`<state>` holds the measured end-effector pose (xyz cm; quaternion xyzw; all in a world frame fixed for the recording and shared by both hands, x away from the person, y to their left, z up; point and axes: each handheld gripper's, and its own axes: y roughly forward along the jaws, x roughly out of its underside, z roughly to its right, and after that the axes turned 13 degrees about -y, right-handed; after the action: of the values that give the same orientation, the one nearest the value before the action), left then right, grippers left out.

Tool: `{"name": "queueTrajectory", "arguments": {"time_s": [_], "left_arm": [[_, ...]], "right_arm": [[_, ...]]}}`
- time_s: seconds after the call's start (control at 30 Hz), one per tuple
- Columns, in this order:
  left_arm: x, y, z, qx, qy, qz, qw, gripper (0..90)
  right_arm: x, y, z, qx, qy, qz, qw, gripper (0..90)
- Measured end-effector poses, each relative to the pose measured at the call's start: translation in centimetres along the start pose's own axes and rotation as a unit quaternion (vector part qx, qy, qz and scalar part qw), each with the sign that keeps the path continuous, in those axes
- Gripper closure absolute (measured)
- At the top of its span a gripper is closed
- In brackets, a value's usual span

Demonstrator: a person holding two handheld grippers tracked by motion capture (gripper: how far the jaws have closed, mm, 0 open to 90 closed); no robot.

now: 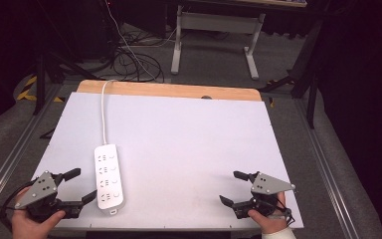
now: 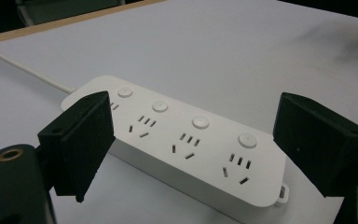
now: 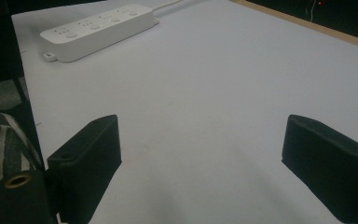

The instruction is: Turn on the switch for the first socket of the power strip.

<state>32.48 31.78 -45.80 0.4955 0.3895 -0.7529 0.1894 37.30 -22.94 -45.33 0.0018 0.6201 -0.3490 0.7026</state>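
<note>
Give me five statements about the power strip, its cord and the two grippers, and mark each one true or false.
1. The power strip lies on the white table surface nearer the left gripper than the right gripper. True.
2. The right gripper is shut on the power strip. False: its jaws stand open over bare table, far from the strip.
3. The white cord runs from the strip's far end toward the table's far edge. True.
4. Plugs fill all the sockets. False: no plug sits in any socket in view.
5. The left gripper is open. True: its jaws stand wide apart, with the strip beyond them.
</note>
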Motion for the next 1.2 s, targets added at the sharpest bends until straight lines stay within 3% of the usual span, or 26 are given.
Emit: {"name": "queueTrajectory", "arguments": {"time_s": [0.23,0.83,1.2], "left_arm": [[0.0,-0.1,0.3,-0.007,0.012,0.001,0.9999,14.6],[-0.3,-0.3,0.3,-0.008,0.006,-0.007,0.9999,15.9],[-1.5,0.1,0.6,-0.009,0.005,-0.021,0.9997,17.7]], "right_arm": [[0.0,0.0,0.0,0.002,-0.001,0.003,1.0000,12.1],[0.1,0.1,0.0,-0.001,0.000,0.004,1.0000,12.1],[0.1,0.2,-0.1,-0.001,-0.002,0.000,1.0000,12.1]]}}
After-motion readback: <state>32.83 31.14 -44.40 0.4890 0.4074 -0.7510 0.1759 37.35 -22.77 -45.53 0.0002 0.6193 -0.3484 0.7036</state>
